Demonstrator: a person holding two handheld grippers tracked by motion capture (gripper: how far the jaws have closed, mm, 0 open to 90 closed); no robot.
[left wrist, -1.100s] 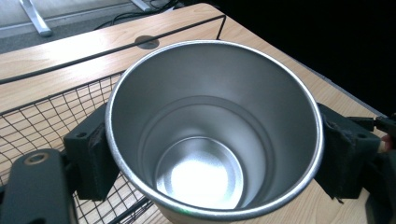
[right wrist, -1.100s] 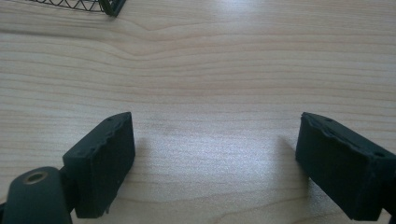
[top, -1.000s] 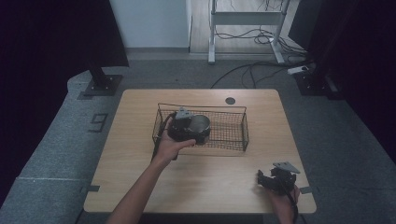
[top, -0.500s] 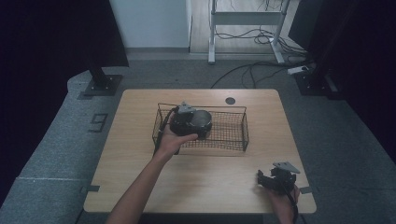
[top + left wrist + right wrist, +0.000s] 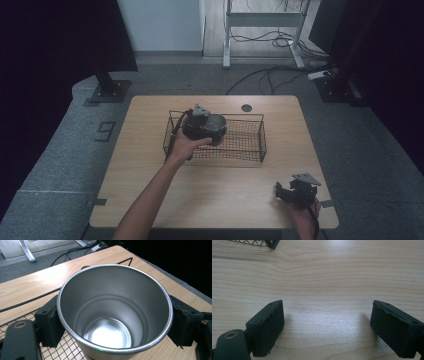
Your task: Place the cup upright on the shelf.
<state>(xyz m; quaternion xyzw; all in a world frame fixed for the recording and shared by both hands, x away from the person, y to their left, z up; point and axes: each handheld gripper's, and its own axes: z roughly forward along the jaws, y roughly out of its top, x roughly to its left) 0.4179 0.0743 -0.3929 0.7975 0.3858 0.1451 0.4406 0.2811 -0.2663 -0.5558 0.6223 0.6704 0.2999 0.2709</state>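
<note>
Left gripper (image 5: 112,322) clamped on steel cup (image 5: 115,312) over wire basket (image 5: 250,142), right gripper (image 5: 327,325) jaws apart, empty, low over bench (image 5: 210,195)

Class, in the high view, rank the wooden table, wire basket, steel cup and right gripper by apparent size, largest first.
1. Wooden table
2. Wire basket
3. Right gripper and steel cup: they look too alike to rank, and the cup is partly hidden.

We find the basket (image 5: 250,142) on the middle of the table (image 5: 150,200), toward its far edge. At the basket's left end sits the left gripper (image 5: 202,127), a cup (image 5: 115,312) between its jaws. The right gripper (image 5: 295,192) lies near the table's front right corner, well apart from the basket.
</note>
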